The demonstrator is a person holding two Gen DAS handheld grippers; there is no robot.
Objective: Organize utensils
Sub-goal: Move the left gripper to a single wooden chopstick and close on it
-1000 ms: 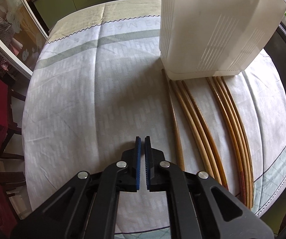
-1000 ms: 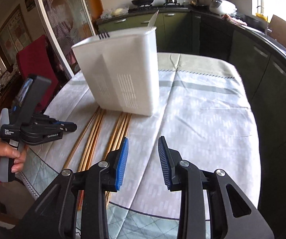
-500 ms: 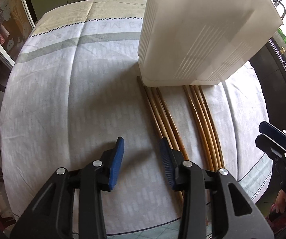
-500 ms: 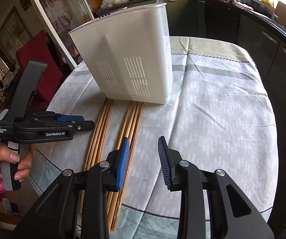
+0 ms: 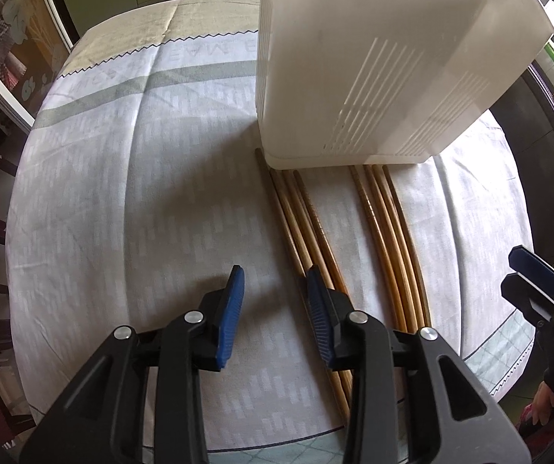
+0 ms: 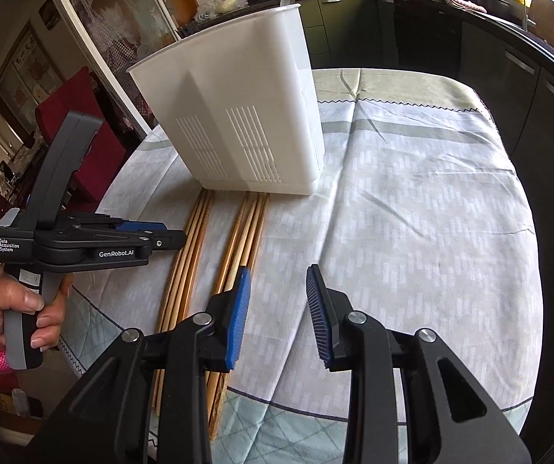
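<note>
Chopsticks wait beside bin

Table (image 5: 122,193) cloth carries a white bin (image 5: 373,58), far centre, with two bunches of chopsticks (image 5: 385,232) lying against its near base. Left claw (image 5: 275,309) is closing over bare cloth, nothing between its pads; right claw (image 6: 279,309) stands spread and empty. Risk: shutting now misses the left bunch or scatters it. Handle text reads "GenRobot.AI" and "Data Acquisition System".

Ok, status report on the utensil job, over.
Left gripper closing, nothing between pads; right gripper open, empty. Chopsticks flat on tablecloth, ends against white holder. Nothing in the way.
</note>
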